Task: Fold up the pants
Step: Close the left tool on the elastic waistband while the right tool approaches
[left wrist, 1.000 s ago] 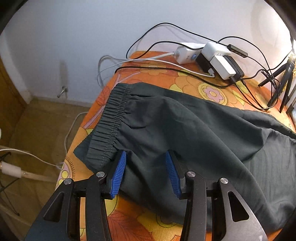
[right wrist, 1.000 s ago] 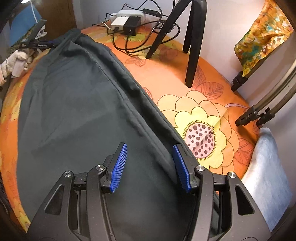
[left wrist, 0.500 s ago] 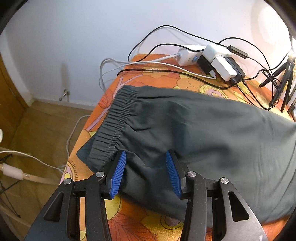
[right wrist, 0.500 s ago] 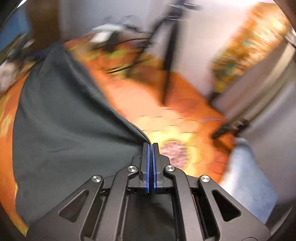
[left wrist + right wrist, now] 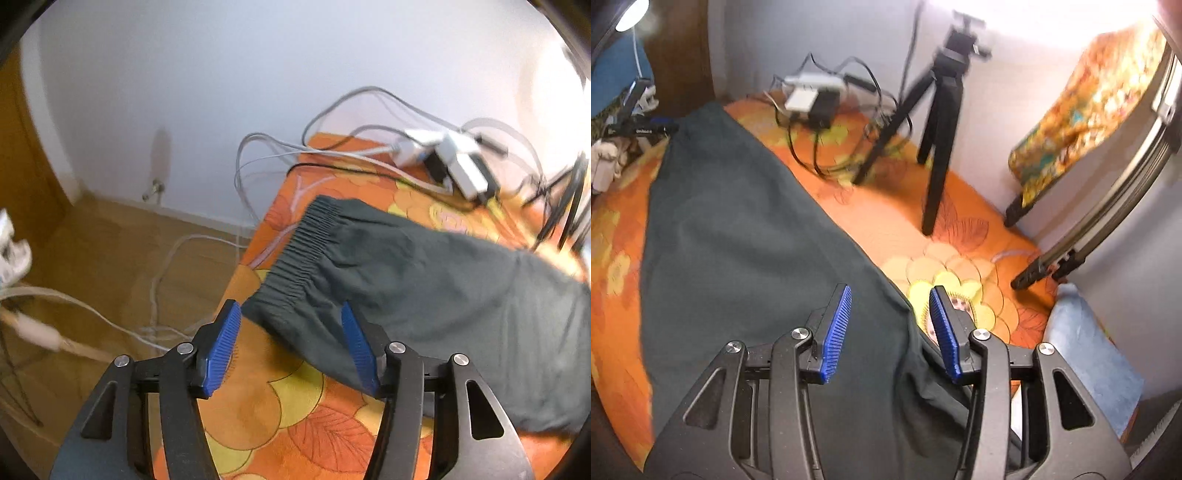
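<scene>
The pants (image 5: 424,288) are laid lengthwise, waistband (image 5: 303,254) leftward. Both the left tongs (image 5: 291,339) and right tongs (image 5: 890,328) are opening, nothing gripped.

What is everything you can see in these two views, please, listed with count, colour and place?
pants: one, dark green-grey, flat on the cover, waistband at the left end.
cover: one, orange with yellow flowers, under the pants.
power strip: one cluster, white and black plugs, far edge by the wall.
cables: several, white and black, around the strip and down to the floor.
tripod: one, black, standing on the cover beyond the pants.
patterned cloth: one, orange-yellow, upper right.
blue cloth: one, pale blue, right edge.
left gripper: black, blue pads, jaws opening, over the waistband corner, nothing pinched.
right gripper: same, jaws opening, over the pants' edge, nothing pinched.
</scene>
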Demonstrator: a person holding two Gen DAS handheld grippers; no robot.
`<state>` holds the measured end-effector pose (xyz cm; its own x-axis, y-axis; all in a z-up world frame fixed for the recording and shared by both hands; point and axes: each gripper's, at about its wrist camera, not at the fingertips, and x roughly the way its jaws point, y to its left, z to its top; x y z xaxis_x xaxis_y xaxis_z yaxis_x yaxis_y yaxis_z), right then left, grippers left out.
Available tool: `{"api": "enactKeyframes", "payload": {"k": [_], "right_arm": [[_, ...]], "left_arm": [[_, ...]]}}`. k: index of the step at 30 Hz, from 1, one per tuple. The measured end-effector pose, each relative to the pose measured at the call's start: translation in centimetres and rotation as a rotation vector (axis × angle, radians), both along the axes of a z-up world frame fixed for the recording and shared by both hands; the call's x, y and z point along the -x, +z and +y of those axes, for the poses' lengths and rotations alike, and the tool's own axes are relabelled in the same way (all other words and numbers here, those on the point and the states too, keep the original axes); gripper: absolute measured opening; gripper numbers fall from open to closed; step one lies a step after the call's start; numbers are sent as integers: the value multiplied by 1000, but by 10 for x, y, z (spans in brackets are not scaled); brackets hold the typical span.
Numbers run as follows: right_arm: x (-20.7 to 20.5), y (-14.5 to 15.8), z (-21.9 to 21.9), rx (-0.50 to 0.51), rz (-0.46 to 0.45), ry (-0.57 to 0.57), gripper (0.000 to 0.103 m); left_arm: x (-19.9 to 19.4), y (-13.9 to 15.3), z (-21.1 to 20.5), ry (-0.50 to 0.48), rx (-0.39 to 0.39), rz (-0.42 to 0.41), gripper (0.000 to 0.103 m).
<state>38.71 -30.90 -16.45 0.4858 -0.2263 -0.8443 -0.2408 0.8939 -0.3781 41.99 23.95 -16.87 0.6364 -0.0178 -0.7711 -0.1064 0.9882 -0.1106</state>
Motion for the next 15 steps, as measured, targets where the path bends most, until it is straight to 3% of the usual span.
{"api": "enactKeyframes", "payload": {"k": [6, 10, 15], "right_arm": [[-4, -2, 80, -41, 2, 120, 46], [-23, -14, 146, -115, 17, 201, 46], [-49, -50, 222, -181, 78, 278, 46]], "left_arm": [[0, -8, 24, 36, 182, 14, 58], [-4, -13, 26, 25, 200, 26, 58], [-11, -17, 34, 6, 247, 48, 59]]}}
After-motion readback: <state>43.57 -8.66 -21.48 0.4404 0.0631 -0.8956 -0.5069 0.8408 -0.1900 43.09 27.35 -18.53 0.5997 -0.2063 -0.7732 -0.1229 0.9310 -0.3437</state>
